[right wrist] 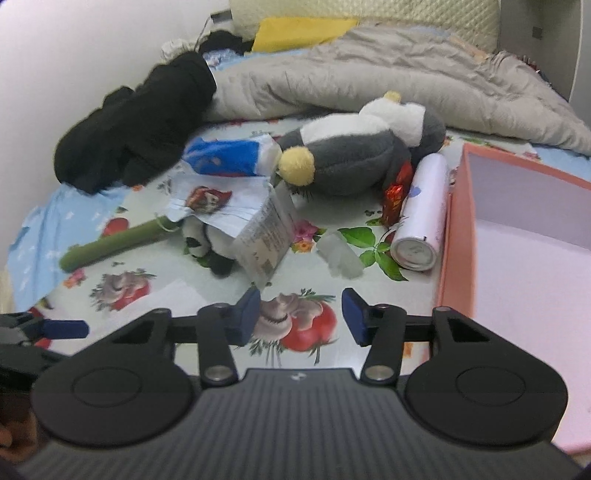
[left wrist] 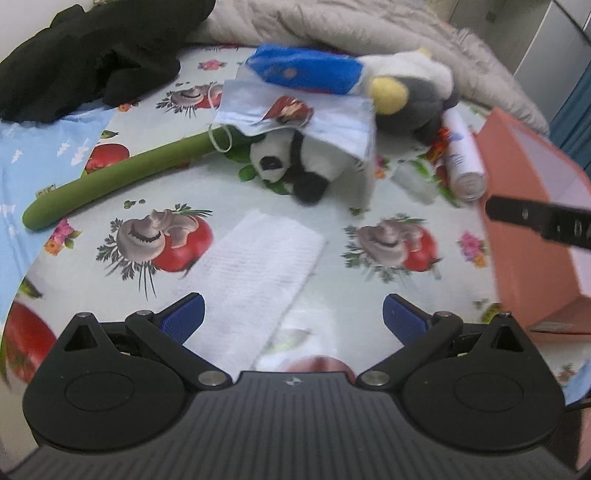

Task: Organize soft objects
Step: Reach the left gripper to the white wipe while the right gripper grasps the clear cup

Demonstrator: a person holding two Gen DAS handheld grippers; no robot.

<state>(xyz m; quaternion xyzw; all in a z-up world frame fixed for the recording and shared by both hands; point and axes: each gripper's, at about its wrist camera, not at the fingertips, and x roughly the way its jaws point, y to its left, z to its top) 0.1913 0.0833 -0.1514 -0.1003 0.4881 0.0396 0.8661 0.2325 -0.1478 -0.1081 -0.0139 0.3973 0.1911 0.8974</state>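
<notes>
The left gripper (left wrist: 293, 314) has its jaws spread wide and empty above a folded white cloth (left wrist: 258, 273) on the patterned bed cover (left wrist: 369, 192). The right gripper (right wrist: 301, 317) has its jaws partly open, nothing between them. Beyond lie a panda plush (left wrist: 288, 162) under a face mask (left wrist: 295, 118), a grey penguin plush (right wrist: 354, 158), a green stick (left wrist: 110, 177) and a spray can (right wrist: 421, 214) beside the pink box (right wrist: 517, 240).

Premises: a home bedroom. Evidence: a bed with a rumpled grey quilt (right wrist: 369, 74) and a cream quilted pillow (right wrist: 406, 18) against a white wall; a vegetable-print sheet (left wrist: 332, 280) laid over it; a plush penguin (right wrist: 354, 155), a plush panda (left wrist: 284, 162) and black clothing (right wrist: 136, 122) lying about.
</notes>
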